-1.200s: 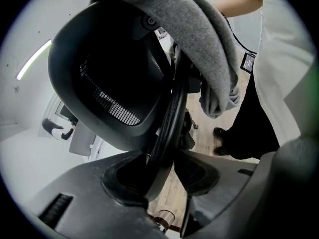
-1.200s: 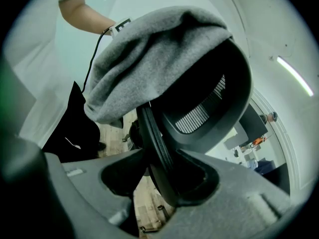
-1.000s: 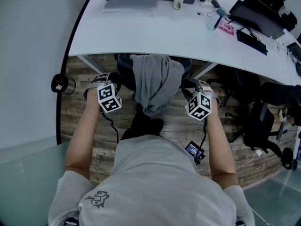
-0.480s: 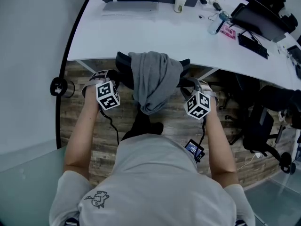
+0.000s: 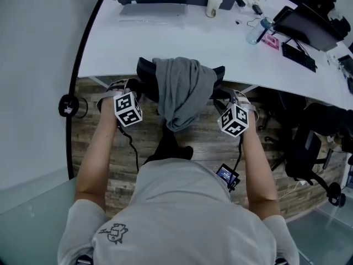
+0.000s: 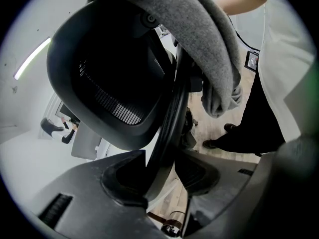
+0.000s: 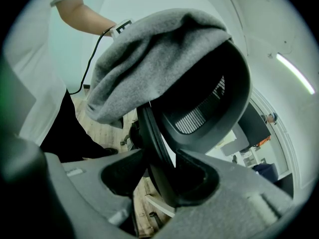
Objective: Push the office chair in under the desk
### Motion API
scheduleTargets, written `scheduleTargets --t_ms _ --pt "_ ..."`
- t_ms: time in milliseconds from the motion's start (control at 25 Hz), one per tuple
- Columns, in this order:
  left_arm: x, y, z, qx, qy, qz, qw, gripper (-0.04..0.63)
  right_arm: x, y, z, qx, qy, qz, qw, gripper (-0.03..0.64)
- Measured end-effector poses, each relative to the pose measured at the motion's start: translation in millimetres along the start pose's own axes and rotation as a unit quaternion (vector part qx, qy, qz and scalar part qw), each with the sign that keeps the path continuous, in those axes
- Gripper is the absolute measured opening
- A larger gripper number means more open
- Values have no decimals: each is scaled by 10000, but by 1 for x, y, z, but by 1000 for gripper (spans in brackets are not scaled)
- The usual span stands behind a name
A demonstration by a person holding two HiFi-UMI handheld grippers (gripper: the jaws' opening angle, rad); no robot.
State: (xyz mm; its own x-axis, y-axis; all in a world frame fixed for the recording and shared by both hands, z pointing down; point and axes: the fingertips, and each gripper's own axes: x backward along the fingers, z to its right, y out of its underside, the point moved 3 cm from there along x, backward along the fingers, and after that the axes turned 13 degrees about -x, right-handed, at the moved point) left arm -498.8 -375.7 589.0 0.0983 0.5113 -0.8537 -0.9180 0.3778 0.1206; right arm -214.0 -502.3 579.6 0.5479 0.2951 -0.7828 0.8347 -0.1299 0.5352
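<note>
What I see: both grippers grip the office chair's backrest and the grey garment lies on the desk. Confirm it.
The head view shows the grey garment draped over the office chair's backrest, not on the desk. The rest stands.

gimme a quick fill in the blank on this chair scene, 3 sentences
A grey cloth hangs over the black mesh office chair's ____.
The chair's frame is clamped by ____ tongs, the left tongs and the right tongs.
On the white curved desk stands a white paper ____.
Missing words: backrest; both; cup
</note>
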Motion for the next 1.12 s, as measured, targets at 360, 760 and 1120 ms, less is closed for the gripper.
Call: scheduleTargets --t_ms 360,760,1120 --pt "-17 4 -26 -2 -66 26 10000 178 -20 -9 26 -10 26 -6 10000 178" --pt "-19 5 -31 -12 -52 33 10000 179 -22 -10 31 -3 22 6 10000 178" --pt "-19 5 -29 -89 -98 6 9999 181 -23 -11 31 -28 82 0 10000 190"
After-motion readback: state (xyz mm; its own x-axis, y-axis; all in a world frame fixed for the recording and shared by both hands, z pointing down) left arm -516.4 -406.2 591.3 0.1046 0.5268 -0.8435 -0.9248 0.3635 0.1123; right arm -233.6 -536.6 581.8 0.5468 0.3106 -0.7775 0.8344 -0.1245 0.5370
